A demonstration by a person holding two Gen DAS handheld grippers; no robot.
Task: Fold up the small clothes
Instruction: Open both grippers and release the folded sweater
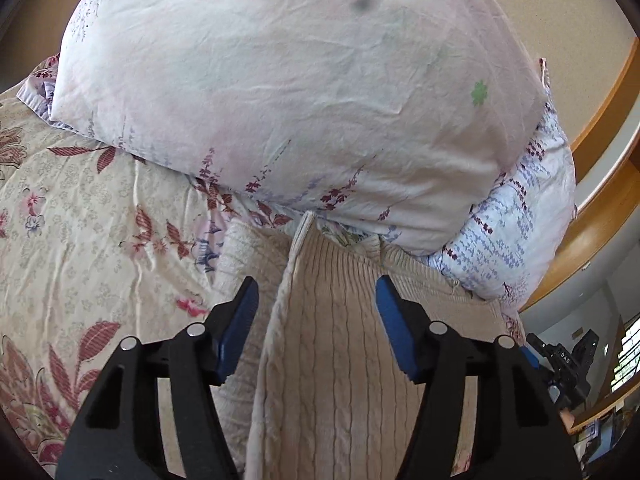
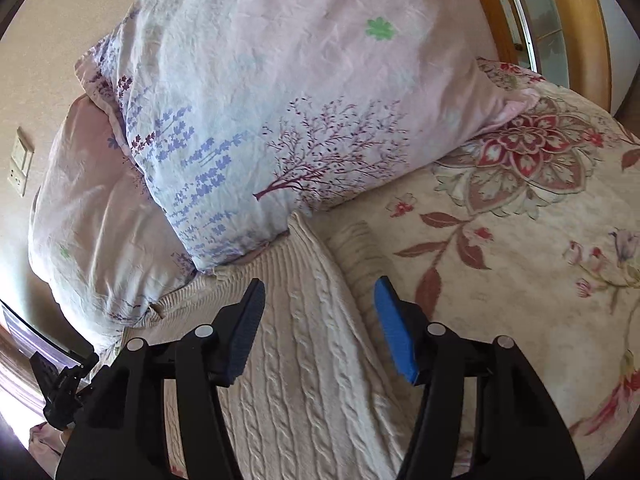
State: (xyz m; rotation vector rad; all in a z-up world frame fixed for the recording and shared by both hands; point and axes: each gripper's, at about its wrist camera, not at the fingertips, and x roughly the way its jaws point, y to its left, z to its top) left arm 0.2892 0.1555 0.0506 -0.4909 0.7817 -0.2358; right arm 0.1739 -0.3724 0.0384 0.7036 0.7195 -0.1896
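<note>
Item: cream cable-knit sweater (image 1: 332,344), folded lengthwise on the bedspread (image 1: 80,216), against the pillows (image 1: 288,92). Soft, light, floppy; we'd pinch the thick edges. Left gripper (image 1: 316,296) and right gripper (image 2: 320,300): both apart, holding nothing.

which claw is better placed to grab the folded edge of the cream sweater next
Left, probably. The left claw is open and straddles the cable-knit sweater's raised folded edge. The right claw is open over its flat knit, the edge nearer one finger.

Stacked pillows (image 1: 280,92) block ahead; bare bedspread (image 2: 520,248) lies open beside the sweater (image 2: 304,360).
</note>
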